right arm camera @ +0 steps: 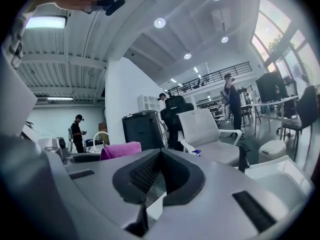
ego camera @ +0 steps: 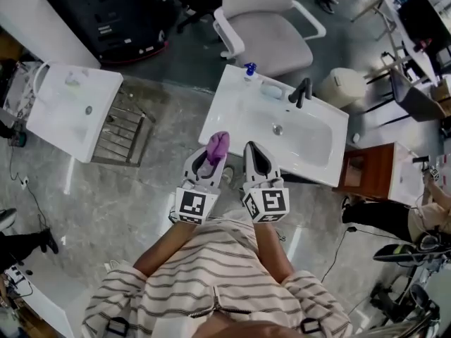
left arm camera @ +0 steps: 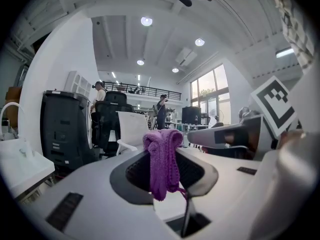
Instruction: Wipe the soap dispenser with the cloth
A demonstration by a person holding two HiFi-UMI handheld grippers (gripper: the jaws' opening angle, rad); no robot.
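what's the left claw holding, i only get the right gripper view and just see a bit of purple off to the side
observer: the left claw is shut on a purple cloth, folded over and sticking up past its tips.
operator: which corner of the sink is the soap dispenser on
observer: in the head view the blue-topped soap dispenser stands at the far left corner of the sink.
operator: are we near it
observer: not yet. In the head view the right claw and the left one sit at the sink's near rim, well short of it.
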